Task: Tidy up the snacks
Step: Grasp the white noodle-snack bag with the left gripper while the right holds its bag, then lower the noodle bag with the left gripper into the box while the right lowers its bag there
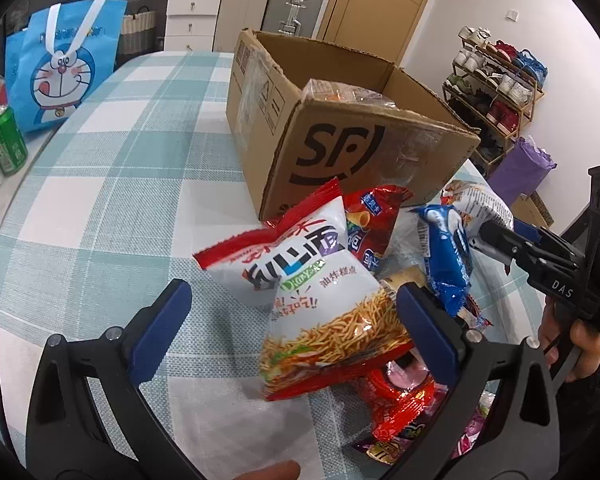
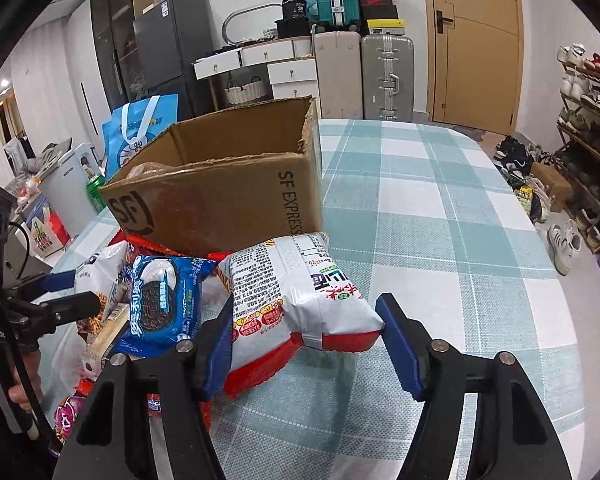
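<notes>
The right gripper (image 2: 306,338) holds its blue pads apart around a white-and-red noodle snack bag (image 2: 300,300); the left pad touches the bag, the right pad stands clear of it. The left gripper (image 1: 292,320) is spread wide around another white-and-red snack bag (image 1: 300,296) atop the snack pile (image 1: 404,360), just before the open cardboard box (image 1: 340,136). Right of the box, the checked tablecloth (image 2: 440,220) runs bare to the table's rounded edge.
</notes>
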Available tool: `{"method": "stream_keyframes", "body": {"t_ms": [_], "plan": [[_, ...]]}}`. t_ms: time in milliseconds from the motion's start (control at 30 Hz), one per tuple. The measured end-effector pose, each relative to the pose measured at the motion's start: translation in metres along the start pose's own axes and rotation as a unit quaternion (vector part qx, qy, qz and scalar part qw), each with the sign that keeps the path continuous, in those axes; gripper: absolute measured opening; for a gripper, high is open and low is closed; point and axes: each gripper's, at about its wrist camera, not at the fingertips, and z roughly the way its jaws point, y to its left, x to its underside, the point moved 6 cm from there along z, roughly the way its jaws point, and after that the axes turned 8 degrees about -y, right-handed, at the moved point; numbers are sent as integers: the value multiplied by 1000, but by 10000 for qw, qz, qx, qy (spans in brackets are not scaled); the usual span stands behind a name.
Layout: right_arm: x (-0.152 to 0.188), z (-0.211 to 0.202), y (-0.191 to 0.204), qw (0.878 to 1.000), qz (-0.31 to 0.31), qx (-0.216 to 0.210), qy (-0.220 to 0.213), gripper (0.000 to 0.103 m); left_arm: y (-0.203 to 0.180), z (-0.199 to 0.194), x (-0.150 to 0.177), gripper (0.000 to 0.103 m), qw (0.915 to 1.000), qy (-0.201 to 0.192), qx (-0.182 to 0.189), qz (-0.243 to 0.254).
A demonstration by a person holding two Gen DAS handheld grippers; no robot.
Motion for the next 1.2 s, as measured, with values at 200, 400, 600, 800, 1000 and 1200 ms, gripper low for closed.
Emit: {"method": "stream_keyframes", "body": {"t_ms": [200, 400, 600, 800, 1000, 1200], "plan": [[-4, -4, -2, 9999, 44, 8, -103, 67, -4, 10, 5, 81, 9997, 88, 241, -10], [-8, -7, -4, 9997, 111, 14, -211, 67, -3, 8, 3, 51, 9997, 26, 231, 33], [-9, -10, -6, 9995, 173, 14, -273, 67, -2, 2, 3, 49, 9998, -49, 181, 56], [-12, -14, -11, 9987, 291, 65, -411, 67, -10, -12, 0, 48, 9989, -324, 279, 201], [-20, -27, -21, 9956, 605, -56, -714, 67, -14, -28, -8, 48, 9971, -618, 343, 281], [-29, -40, -17, 9931, 625, -170, -979, 67, -20, -43, -14, 48, 9957, -790, 310, 368]]}}
